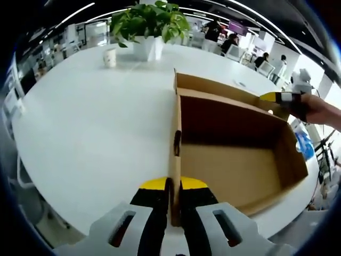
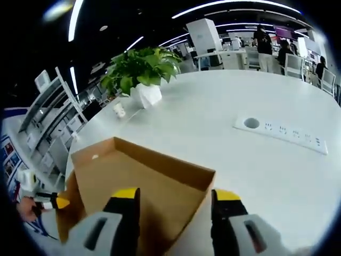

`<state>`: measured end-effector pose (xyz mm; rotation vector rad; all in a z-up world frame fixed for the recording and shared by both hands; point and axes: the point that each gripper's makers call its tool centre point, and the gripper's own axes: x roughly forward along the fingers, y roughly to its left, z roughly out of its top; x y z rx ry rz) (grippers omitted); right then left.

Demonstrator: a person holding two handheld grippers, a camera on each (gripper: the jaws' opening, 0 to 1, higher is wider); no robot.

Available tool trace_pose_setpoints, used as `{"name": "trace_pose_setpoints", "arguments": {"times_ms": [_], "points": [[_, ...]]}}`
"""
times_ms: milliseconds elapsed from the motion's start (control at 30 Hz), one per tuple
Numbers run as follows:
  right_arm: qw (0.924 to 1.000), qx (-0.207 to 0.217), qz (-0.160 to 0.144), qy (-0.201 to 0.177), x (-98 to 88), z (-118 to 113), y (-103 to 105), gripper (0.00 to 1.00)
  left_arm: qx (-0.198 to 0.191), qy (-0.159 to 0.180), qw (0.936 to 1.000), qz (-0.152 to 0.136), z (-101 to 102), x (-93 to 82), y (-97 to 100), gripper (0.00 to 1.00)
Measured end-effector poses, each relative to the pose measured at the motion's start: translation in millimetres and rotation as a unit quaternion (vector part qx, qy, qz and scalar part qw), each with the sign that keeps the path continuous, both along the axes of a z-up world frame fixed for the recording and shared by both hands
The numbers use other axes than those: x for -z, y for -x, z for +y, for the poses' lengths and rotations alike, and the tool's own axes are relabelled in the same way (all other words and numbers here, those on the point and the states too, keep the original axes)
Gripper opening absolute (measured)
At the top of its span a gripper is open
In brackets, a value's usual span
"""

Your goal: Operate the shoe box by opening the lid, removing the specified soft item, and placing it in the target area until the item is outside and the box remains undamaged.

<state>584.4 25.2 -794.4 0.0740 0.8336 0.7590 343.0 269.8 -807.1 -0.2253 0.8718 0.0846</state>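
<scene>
Worktop (image 1: 90, 122): white, round, carries box (image 1: 234, 165) ahead of both tools. Box open, no lid on top; visible interior bare, soft item not seen, so removal seems done or item hidden. Box long axis runs away from left tool (image 1: 173, 186), open side up. Left tool narrow, pinching near box wall. Right tool (image 2: 173, 200) wide, straddling box corner. Plant (image 1: 149, 24) far beyond.

Left gripper (image 1: 174, 188) has its jaws pinched nearly together; right gripper (image 2: 174, 200) has its jaws spread wide, held by a hand (image 1: 321, 110).
</scene>
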Motion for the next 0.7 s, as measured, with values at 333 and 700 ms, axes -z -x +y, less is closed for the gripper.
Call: {"name": "trace_pose_setpoints", "arguments": {"times_ms": [333,700], "points": [[0.9997,0.006,0.015,0.018,10.1,-3,-4,0.39,-0.001,-0.001,1.0,-0.001,-1,-1.2,0.2,0.04],[0.9975,0.043,0.048,0.029,22.2,-13,-11,0.25,0.0,-0.004,1.0,-0.001,-2,-2.1,1.1,0.04]]}}
